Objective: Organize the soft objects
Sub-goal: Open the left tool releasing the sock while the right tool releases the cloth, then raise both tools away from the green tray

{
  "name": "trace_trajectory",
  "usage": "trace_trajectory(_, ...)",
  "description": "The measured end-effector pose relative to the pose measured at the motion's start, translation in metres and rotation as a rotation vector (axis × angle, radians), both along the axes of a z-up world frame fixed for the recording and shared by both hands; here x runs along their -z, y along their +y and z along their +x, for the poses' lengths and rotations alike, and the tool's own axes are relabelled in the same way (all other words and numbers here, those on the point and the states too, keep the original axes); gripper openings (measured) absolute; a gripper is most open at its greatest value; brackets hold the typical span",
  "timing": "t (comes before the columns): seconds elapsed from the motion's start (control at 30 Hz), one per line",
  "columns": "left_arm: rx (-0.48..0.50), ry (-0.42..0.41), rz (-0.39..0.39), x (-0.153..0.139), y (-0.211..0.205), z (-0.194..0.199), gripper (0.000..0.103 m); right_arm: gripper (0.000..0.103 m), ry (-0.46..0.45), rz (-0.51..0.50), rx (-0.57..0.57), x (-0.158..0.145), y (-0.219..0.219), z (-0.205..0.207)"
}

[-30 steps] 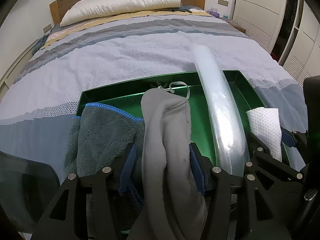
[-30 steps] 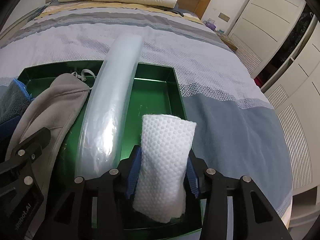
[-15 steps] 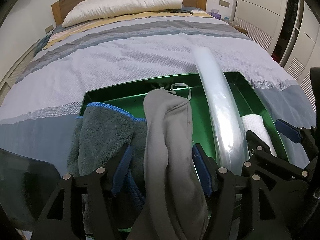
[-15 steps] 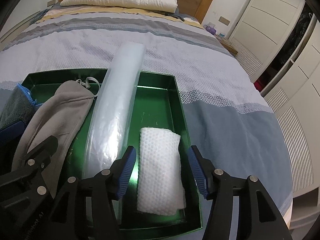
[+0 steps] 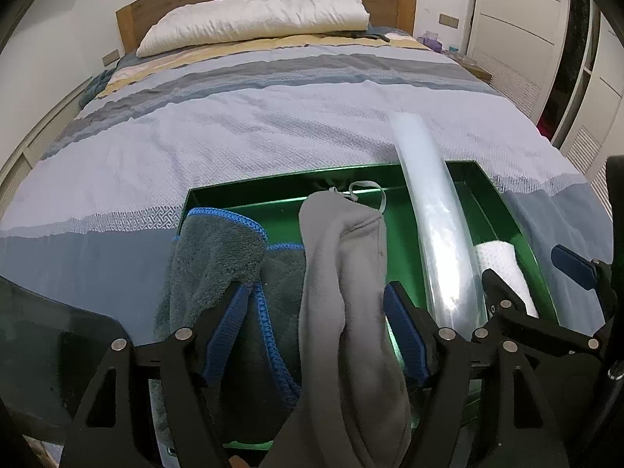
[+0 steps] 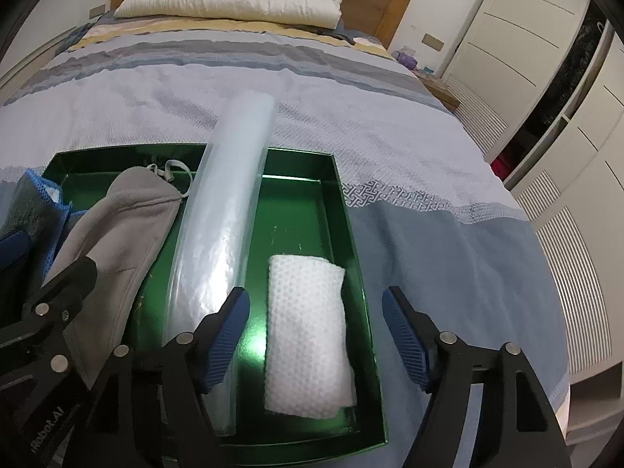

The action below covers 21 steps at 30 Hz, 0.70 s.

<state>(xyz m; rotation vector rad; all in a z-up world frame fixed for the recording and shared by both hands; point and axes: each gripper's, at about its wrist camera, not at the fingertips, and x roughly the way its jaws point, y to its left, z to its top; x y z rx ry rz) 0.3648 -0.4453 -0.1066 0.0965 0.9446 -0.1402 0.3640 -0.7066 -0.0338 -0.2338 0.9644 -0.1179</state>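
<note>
A shallow green tray (image 6: 353, 230) sits on a striped grey-and-blue bedspread (image 6: 429, 163), holding four soft items side by side. At the tray's right end lies a folded white cloth (image 6: 308, 335) with a honeycomb weave, flat on the glossy green floor, its long side running toward 12 o'clock. The right gripper (image 6: 316, 335) hovers over it with its blue-padded jaws spread; they have just been opening, and both pads stand clear of the cloth, which lies between them.

At the cloth's 9 o'clock, a long roll of clear plastic film (image 6: 222, 241) stretches toward 12 o'clock, its far end overhanging the tray's far wall onto the bedspread.

Further toward 9 o'clock is a limp grey fleece pouch (image 5: 343, 273) with a pale drawstring loop (image 5: 368, 191) at its far tip. The left gripper (image 5: 312, 327) straddles it; its jaws have just been opening too, and the pouch stands between them. Its left pad stands clear of the pouch, with dark towel showing in the gap; the right pad sits right at the fabric's edge, and whether it still touches cannot be told.

At the tray's left end, a plush dark teal towel (image 5: 210, 265) edged in bright blue stitching drapes over the tray's left wall.

At 12 o'clock across the bed, a cream pillow (image 5: 253, 15) rests against a wooden headboard (image 5: 132, 19); white wardrobe doors (image 6: 507, 39) line the room at 2 o'clock.
</note>
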Motion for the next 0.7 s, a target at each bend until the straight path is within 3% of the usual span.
trace_trajectory(0.27, -0.012, -0.026, 0.013, -0.006, 0.003, 0.0, 0.072, 0.073, -0.01, 0.003, -0.001, -0.004, 0.002, -0.001)
trace_trajectory(0.43, -0.036, -0.035, 0.008, -0.009, 0.008, 0.001, 0.086, 0.074, -0.015, 0.0, 0.002, -0.007, 0.002, -0.002)
trace_trajectory(0.5, -0.04, -0.037, -0.002, -0.01, 0.01, 0.0, 0.095, 0.079, -0.016, 0.0, -0.001, -0.007, 0.003, -0.002)
trace_trajectory(0.7, -0.046, -0.044, -0.001, -0.013, 0.012, 0.0, 0.097, 0.087, -0.026, -0.014, -0.025, -0.009, 0.012, -0.004)
